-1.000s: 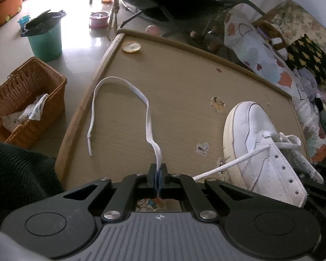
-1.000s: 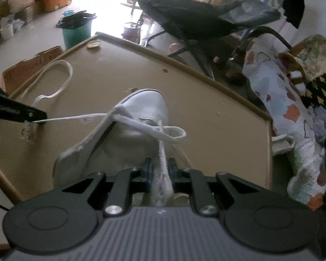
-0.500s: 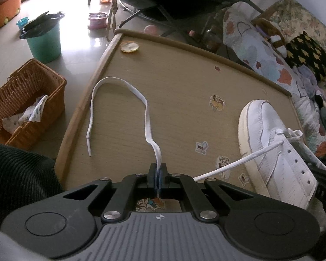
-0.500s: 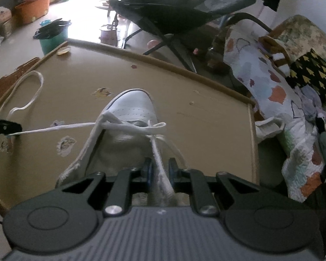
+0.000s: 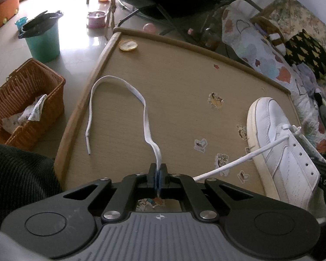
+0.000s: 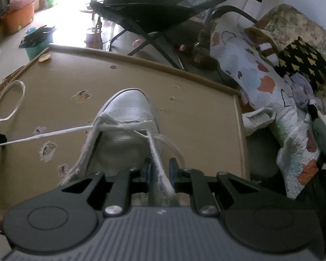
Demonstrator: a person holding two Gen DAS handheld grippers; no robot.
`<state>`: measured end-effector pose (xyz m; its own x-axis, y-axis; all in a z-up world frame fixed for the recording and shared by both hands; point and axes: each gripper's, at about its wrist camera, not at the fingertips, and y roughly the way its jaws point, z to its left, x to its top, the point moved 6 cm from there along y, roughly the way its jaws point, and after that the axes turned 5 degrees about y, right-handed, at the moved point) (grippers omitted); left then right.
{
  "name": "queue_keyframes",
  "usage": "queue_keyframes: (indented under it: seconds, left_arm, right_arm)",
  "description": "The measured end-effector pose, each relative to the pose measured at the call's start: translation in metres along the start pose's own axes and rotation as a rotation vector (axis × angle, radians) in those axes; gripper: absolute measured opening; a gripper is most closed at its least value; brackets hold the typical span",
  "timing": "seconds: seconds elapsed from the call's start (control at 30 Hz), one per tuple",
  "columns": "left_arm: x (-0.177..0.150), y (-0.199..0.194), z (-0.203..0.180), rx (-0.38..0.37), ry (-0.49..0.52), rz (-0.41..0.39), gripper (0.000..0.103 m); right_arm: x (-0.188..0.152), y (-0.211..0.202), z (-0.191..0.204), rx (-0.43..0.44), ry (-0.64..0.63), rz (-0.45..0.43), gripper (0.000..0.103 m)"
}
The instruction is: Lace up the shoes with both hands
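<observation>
The left wrist view is showing the left gripper (image 5: pixel 158 169) at 6 o'clock, low over the near edge of the wooden table (image 5: pixel 180 82). Its jaws are beginning to open, but the white lace (image 5: pixel 146 117) is still sitting between the pads and they are still pressing on it. From the jaws the lace is rising toward 12 o'clock, bending over to 10 o'clock and coming down so that its free end is lying on the table near 9 o'clock. A second stretch of the same lace is running tight from under the gripper toward 3 o'clock, up to the front eyelets of the white shoe (image 5: pixel 278 143). The shoe is lying on the table at 3 o'clock with its toe pointing to 12 o'clock. A brown wicker basket (image 5: pixel 26 100) is standing on the floor at 9 o'clock, beside the table. In the right wrist view, the right gripper (image 6: pixel 159 170) is sitting at 6 o'clock just behind the shoe (image 6: pixel 130 113), and its jaws are standing a little apart with the other part of the lace (image 6: pixel 160 169) between them. I cannot tell if the pads are pressing on it. The tight stretch is going to 9 o'clock.
</observation>
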<state>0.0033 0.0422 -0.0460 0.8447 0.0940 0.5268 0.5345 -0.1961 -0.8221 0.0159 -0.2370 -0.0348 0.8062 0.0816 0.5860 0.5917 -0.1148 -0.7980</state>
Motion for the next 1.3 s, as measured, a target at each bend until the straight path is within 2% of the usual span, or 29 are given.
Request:
queue_keyframes:
  seconds: [0.07, 0.17, 0.23, 0.27, 0.3, 0.33, 0.4, 0.53, 0.63, 0.73, 0.83, 0.97, 1.07, 1.23, 1.3]
  left_arm:
    - [0.0, 0.001, 0.002, -0.011, -0.024, -0.008, 0.013]
    - [0.0, 0.001, 0.008, -0.042, -0.103, -0.03, 0.014]
    - [0.001, -0.002, 0.01, -0.06, -0.139, -0.063, 0.029]
    - [0.002, -0.006, 0.009, -0.064, -0.149, -0.096, 0.043]
    - [0.004, -0.01, 0.009, -0.067, -0.157, -0.131, 0.051]
    - [0.005, -0.015, 0.007, -0.07, -0.161, -0.171, 0.053]
    - [0.006, -0.023, 0.002, -0.082, -0.164, -0.223, 0.058]
    - [0.0, -0.028, -0.017, -0.143, -0.165, -0.217, 0.058]
    - [-0.006, -0.028, -0.034, -0.177, -0.15, -0.192, 0.058]
    - [-0.011, -0.027, -0.048, -0.188, -0.108, -0.181, 0.059]
    - [-0.015, -0.026, -0.057, -0.189, -0.076, -0.18, 0.059]
    - [-0.019, -0.023, -0.057, -0.194, -0.095, -0.17, 0.059]
    - [-0.023, -0.021, -0.059, -0.185, -0.096, -0.152, 0.059]
    - [-0.024, -0.018, -0.072, -0.195, -0.027, -0.103, 0.058]
    - [-0.022, -0.018, -0.078, -0.151, 0.019, -0.11, 0.058]
  right_arm:
    - [0.0, -0.002, -0.004, 0.023, 0.029, -0.001, 0.016]
    - [0.001, -0.01, -0.017, 0.103, 0.137, 0.021, 0.019]
    - [0.001, -0.02, -0.027, 0.142, 0.173, 0.026, 0.023]
    - [0.0, -0.026, -0.031, 0.168, 0.182, 0.028, 0.025]
    - [-0.002, -0.031, -0.035, 0.191, 0.192, 0.033, 0.031]
    - [-0.005, -0.034, -0.038, 0.208, 0.202, 0.049, 0.037]
    - [-0.015, -0.035, -0.042, 0.234, 0.221, 0.096, 0.038]
    - [-0.036, -0.031, -0.032, 0.307, 0.248, 0.158, 0.039]
    - [-0.037, -0.035, -0.021, 0.339, 0.225, 0.169, 0.042]
    - [-0.038, -0.038, -0.01, 0.427, 0.225, 0.186, 0.042]
    - [-0.037, -0.041, 0.001, 0.457, 0.201, 0.173, 0.044]
    - [-0.035, -0.041, 0.006, 0.52, 0.221, 0.161, 0.045]
    - [-0.032, -0.042, 0.012, 0.519, 0.193, 0.156, 0.045]
    - [-0.029, -0.043, 0.005, 0.547, 0.21, 0.164, 0.045]
    - [-0.027, -0.049, -0.004, 0.556, 0.2, 0.148, 0.045]
